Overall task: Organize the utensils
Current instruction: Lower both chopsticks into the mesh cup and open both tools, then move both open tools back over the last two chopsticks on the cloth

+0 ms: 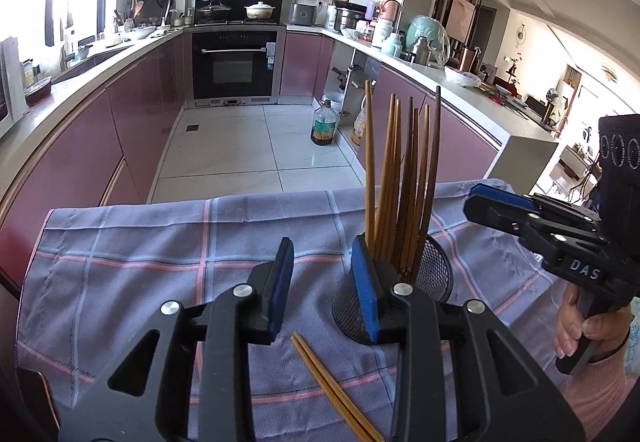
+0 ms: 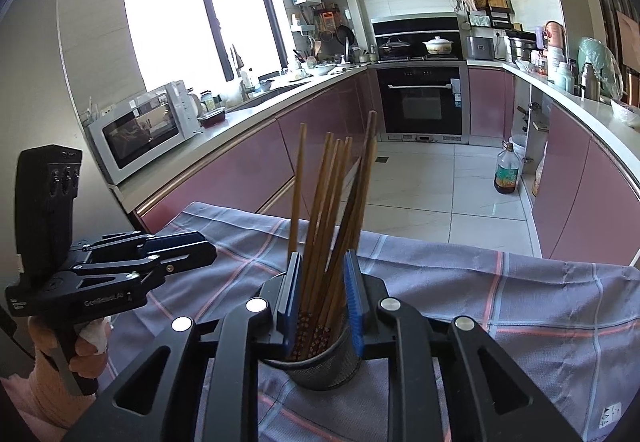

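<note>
A black mesh cup (image 2: 320, 370) holding several brown chopsticks (image 2: 332, 202) stands on a checked purple cloth (image 2: 480, 282). My right gripper (image 2: 323, 260) sits just over the cup's rim, open, with the chopsticks rising between its blue pads, slack on the right side. In the left wrist view the cup (image 1: 436, 274) is just right of my left gripper (image 1: 322, 254), which is open with nothing between its fingers. A loose pair of chopsticks (image 1: 328, 382) lies on the cloth (image 1: 140, 242) under it. The right gripper (image 1: 476, 198) shows at the right, the left gripper (image 2: 200, 246) at the left.
The cloth's far edge drops to a tiled kitchen floor where an oil bottle (image 1: 324, 124) stands. Pink-fronted counters run down both sides, with a microwave (image 2: 144, 130) on the left one. A person's hand (image 1: 580, 334) grips the right gripper's handle.
</note>
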